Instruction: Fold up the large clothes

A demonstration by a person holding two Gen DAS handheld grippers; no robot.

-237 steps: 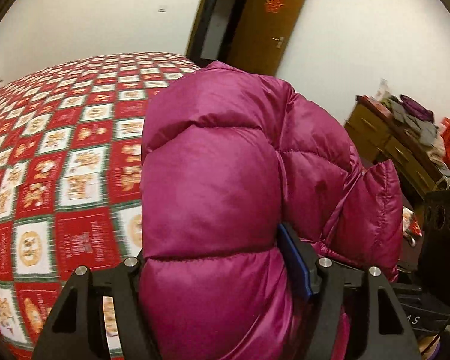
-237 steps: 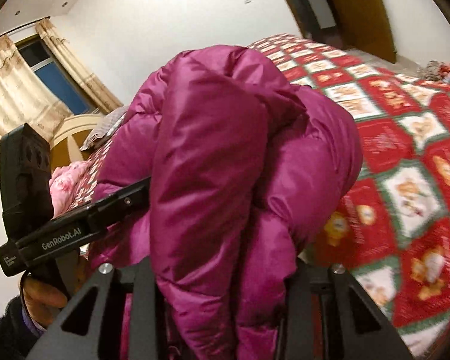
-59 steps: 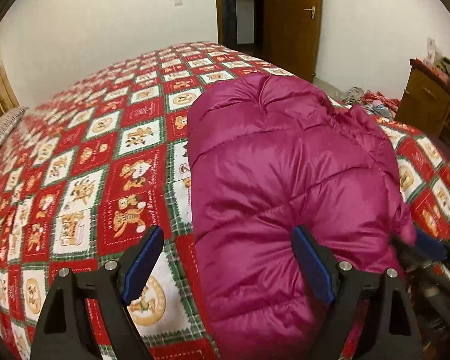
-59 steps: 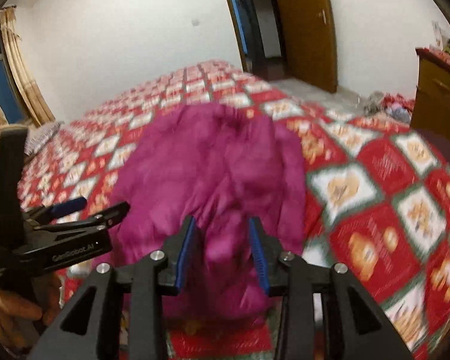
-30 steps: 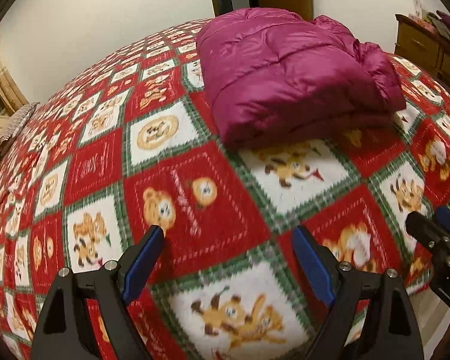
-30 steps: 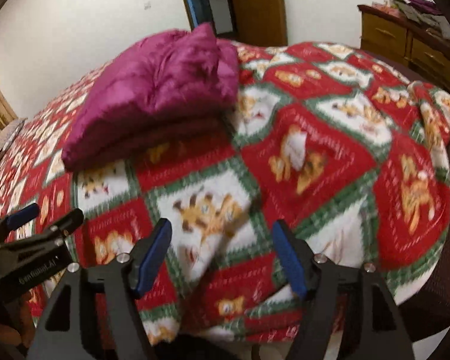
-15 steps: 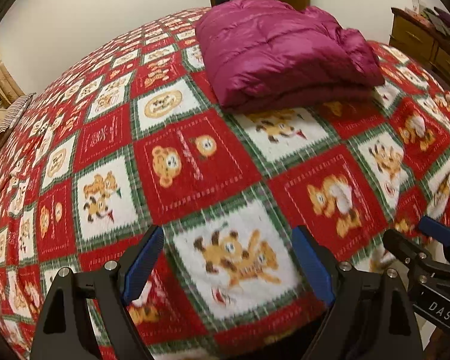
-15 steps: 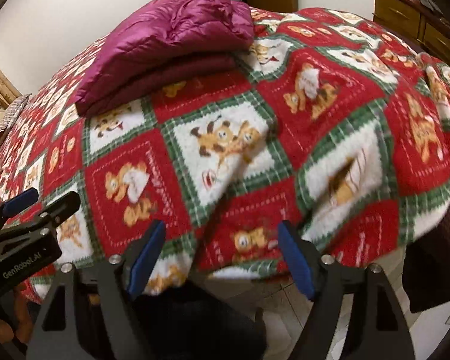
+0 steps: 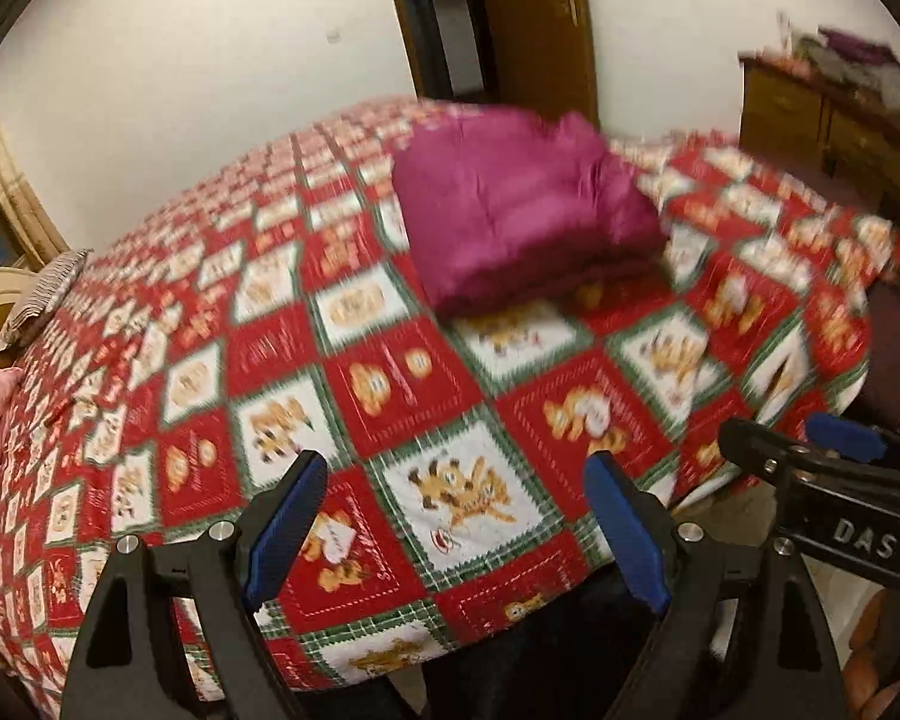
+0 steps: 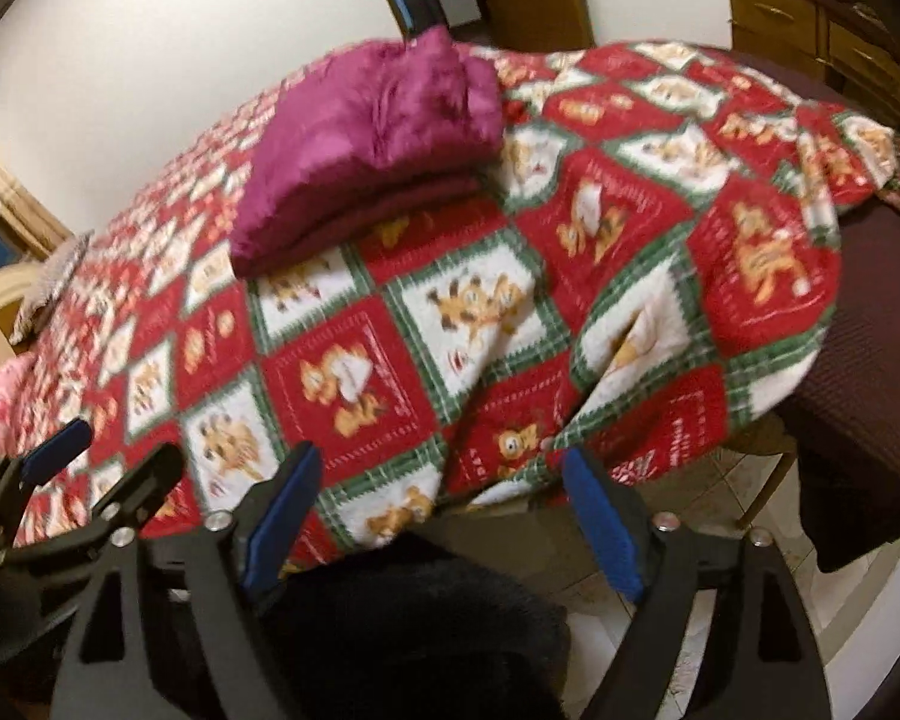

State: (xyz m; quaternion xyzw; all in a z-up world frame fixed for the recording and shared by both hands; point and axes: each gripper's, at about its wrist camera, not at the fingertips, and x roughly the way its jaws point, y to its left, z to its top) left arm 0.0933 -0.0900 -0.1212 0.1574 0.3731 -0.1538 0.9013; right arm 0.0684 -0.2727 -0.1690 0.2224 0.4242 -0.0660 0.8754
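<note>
The magenta puffer jacket (image 9: 525, 207) lies folded into a thick, stacked bundle on the red, white and green patchwork blanket (image 9: 402, 384) that covers the bed, toward the far side and near the blanket's right-hand corner. In the right wrist view the same jacket (image 10: 378, 144) shows its layered folded edge facing the camera, with the blanket (image 10: 468, 312) drooping over the bed's near corner. Both frames are motion-blurred, so the jacket's stitching cannot be made out.

The left gripper (image 9: 456, 522) hangs over the near edge of the bed, well apart from the jacket, its blue-padded fingers (image 9: 282, 531) spread wide with nothing between them. The right gripper (image 10: 435, 522) is likewise set back at the bed's near edge, its blue pads (image 10: 600, 531) wide apart and holding nothing. Each tool appears at the margin of the other's view: the right one low on the right of the left wrist view, the left one low on the left of the right wrist view.

Behind the bed stand a white wall and a brown wooden door (image 9: 537, 24). A wooden dresser (image 9: 834, 120) piled with clothes sits at the right. A striped pillow (image 9: 45, 297) rests at the bed's far left.
</note>
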